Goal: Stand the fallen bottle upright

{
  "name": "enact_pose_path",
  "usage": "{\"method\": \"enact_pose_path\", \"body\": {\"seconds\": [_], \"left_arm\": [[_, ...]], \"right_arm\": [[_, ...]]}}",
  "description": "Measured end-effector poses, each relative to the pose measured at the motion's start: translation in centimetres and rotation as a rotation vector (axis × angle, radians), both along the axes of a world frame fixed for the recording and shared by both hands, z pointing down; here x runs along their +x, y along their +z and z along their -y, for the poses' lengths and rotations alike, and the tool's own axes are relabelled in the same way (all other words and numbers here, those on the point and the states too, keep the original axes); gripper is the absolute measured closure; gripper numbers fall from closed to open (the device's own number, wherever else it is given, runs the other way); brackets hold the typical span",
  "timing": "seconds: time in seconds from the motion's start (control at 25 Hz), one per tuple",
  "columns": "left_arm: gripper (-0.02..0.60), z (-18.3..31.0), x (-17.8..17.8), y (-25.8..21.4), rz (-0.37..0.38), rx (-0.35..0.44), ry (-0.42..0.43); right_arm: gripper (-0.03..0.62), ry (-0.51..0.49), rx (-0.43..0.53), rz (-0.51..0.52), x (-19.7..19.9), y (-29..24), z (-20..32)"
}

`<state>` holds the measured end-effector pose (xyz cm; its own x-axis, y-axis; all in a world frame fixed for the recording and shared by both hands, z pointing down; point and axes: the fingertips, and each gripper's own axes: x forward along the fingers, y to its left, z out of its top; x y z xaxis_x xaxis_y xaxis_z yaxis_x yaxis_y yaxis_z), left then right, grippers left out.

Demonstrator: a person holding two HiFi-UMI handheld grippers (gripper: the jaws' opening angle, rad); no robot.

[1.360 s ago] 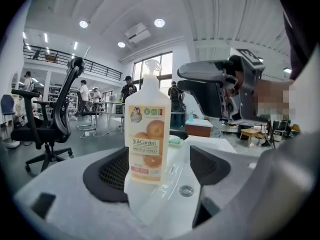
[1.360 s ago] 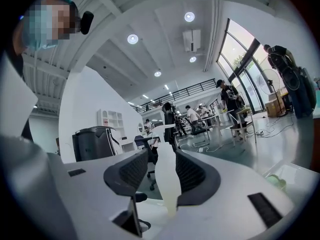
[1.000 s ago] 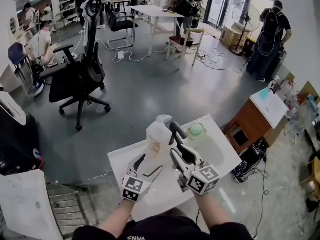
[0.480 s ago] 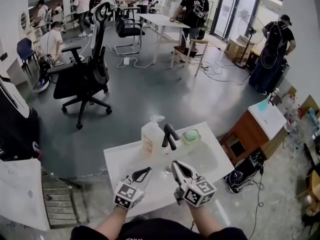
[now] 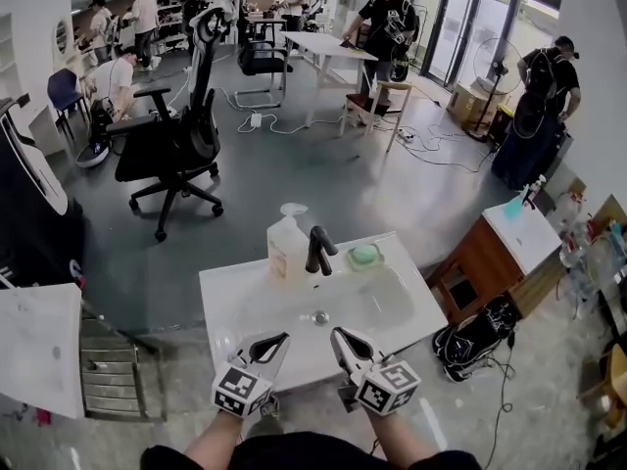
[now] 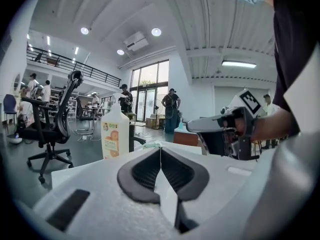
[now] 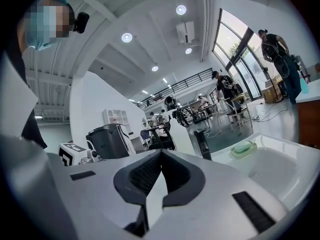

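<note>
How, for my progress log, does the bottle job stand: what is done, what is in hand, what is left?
Done: the bottle stands upright on the sink ledge beside the faucet. In hand: nothing; the left gripper and the right gripper both have jaws shut on nothing, at the sink's front edge, apart from the bottle. Left: nothing visible; the job looks complete.

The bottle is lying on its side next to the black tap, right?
Not quite. The bottle is standing upright next to the black tap. The head view shows it.
</note>
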<state>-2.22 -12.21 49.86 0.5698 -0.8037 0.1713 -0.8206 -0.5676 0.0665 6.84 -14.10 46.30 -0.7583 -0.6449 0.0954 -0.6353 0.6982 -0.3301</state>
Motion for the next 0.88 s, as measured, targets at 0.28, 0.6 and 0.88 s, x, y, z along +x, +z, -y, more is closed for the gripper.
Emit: {"method": "enact_pose_path", "body": {"seconds": [0.28, 0.6, 0.88], "left_arm": [[0.56, -4.5, 0.2, -0.3, -0.016, 0.004, -0.065], [0.561, -9.1, 0.7, 1.1, -0.014, -0.029, -0.092], [0.561, -11.7, 1.8, 1.5, -0.013, -0.051, -0.078]], "right_arm": [[0.592, -0.03, -0.018, -0.002, 1.0, 0.9, -4.1], [0.592, -0.07, -0.062, -0.015, 1.8, 3.2, -8.0], [0.592, -0.088, -0.094, -0.039, 2.4, 4.7, -10.3]]}}
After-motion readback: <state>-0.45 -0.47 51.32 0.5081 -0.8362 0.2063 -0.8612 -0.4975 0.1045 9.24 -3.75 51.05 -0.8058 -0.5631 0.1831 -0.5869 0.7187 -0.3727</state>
